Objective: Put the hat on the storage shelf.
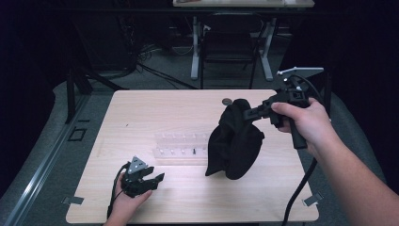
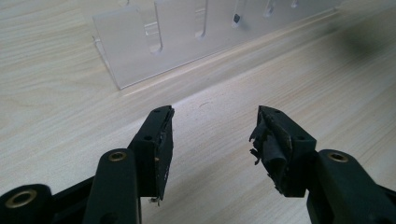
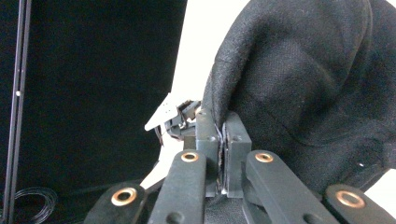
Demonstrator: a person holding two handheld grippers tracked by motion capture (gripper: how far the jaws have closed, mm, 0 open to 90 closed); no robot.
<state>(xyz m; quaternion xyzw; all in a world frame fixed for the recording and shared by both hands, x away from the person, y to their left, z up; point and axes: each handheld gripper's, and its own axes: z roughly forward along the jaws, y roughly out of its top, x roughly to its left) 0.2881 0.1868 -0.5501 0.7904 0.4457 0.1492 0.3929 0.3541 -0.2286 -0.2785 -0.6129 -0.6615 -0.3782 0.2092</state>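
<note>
With my right gripper (image 1: 245, 113) clamped on the black cloth (image 1: 235, 141), lifting is underway; placement remains; my left gripper (image 1: 157, 177) stands open, empty.

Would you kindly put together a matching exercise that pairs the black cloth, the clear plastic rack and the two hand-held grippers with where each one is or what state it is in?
Things:
1. black cloth
2. clear plastic rack
3. left hand-held gripper
4. right hand-held gripper

States:
A. jaws apart, nothing between them, low over the table near its front edge
B. hanging, lifted by its top
C. lying flat at the middle of the table
D. jaws clamped on fabric

Pairs: 1-B, 2-C, 3-A, 4-D
</note>
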